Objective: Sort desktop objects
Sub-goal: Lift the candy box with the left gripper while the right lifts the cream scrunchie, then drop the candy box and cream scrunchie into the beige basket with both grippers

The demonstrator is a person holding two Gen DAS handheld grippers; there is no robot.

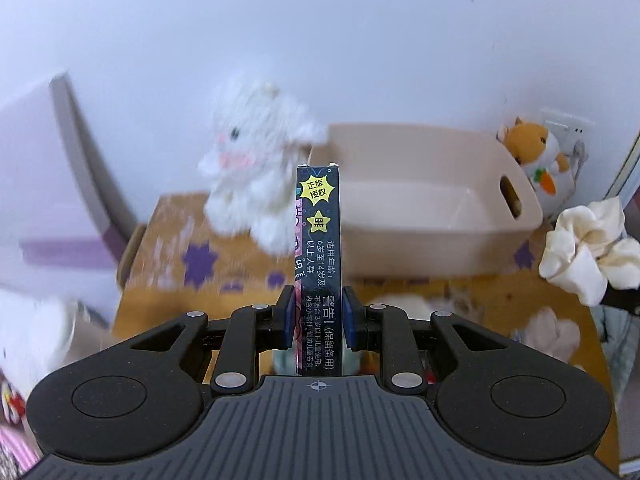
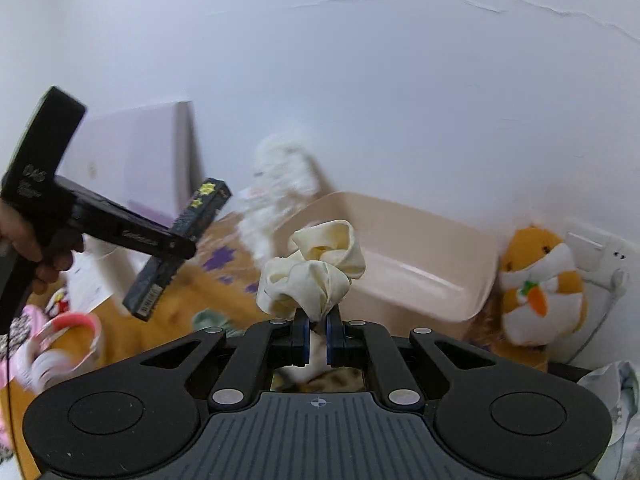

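My left gripper (image 1: 319, 314) is shut on a tall dark box (image 1: 320, 256) with yellow star labels, held upright in the air. The box also shows in the right wrist view (image 2: 180, 248), tilted, in the left gripper (image 2: 176, 246). My right gripper (image 2: 317, 338) is shut on a cream scrunchie (image 2: 312, 268), held above the table; the scrunchie shows at the right edge of the left wrist view (image 1: 588, 248). A beige bin (image 1: 432, 208) stands empty behind both; it also shows in the right wrist view (image 2: 404, 256).
A white plush rabbit (image 1: 256, 168) stands left of the bin. An orange hamster plush (image 2: 540, 284) sits to its right by a wall socket (image 2: 600, 252). A white box (image 2: 136, 160) stands at the left. A pink-and-white ring (image 2: 60, 344) lies on the orange cloth (image 1: 180, 256).
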